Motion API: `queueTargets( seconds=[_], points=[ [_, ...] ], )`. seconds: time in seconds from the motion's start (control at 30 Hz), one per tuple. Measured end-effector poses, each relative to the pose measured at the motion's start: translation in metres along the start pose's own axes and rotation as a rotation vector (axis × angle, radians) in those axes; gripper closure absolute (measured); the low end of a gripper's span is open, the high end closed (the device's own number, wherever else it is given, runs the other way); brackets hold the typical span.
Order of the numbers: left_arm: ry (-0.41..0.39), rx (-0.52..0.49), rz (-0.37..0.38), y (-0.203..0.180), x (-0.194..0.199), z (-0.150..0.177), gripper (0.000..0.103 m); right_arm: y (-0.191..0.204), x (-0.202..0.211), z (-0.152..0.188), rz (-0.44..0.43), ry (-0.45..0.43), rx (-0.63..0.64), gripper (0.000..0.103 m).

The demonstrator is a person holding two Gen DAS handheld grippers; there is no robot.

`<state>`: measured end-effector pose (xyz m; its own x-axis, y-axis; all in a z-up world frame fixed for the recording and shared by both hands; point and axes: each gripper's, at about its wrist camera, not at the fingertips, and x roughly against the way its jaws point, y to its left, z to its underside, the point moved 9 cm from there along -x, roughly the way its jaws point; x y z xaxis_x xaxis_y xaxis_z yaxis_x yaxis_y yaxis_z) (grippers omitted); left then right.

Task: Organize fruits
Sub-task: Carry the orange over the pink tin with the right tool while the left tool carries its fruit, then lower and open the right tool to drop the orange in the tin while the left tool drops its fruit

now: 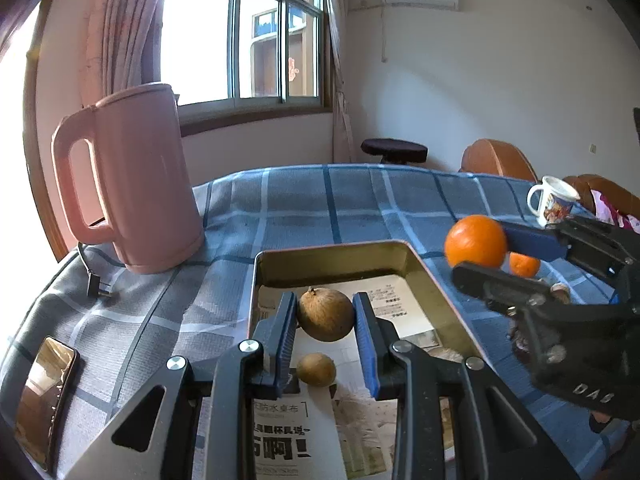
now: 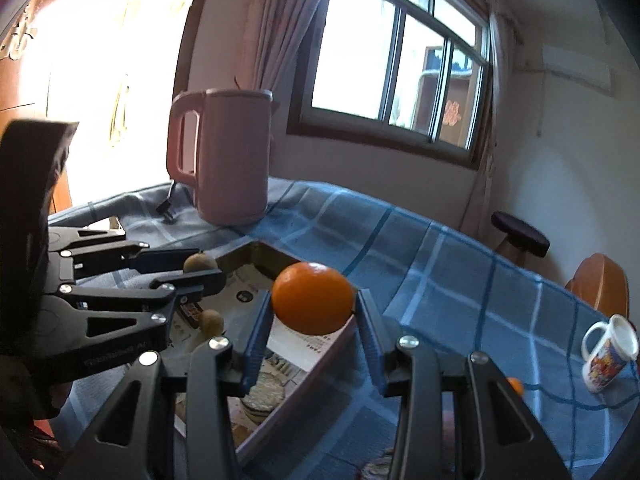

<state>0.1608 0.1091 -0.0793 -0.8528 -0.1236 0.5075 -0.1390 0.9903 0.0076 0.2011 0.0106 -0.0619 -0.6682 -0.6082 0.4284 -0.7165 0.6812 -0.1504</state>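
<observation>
With the left gripper jaws clamping a brown fruit and the right gripper jaws an orange over the tray at lower centre, either round fruit may slip and roll off.

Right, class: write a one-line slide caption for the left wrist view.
Left gripper holds a brown fruit above the paper-lined tray; right gripper brings an orange.

pink kettle (plug lying beside), phone near the edge, mug far off, all on the checked tabletop.
</observation>
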Motion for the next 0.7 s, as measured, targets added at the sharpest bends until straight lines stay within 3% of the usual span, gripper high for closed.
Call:
queueTargets(
  seconds=[0.43, 0.7],
  points=[
    [0.058, -0.003, 0.000, 0.005, -0.016, 0.009, 0.073, 0.009, -0.040, 0.019, -0.016, 0.156, -0.008, 0.058],
    [0.085, -0.018, -0.008, 0.004, -0.023, 0.014, 0.073, 0.016, -0.050, 0.025, -0.030, 0.199, 0.001, 0.058]
  ],
)
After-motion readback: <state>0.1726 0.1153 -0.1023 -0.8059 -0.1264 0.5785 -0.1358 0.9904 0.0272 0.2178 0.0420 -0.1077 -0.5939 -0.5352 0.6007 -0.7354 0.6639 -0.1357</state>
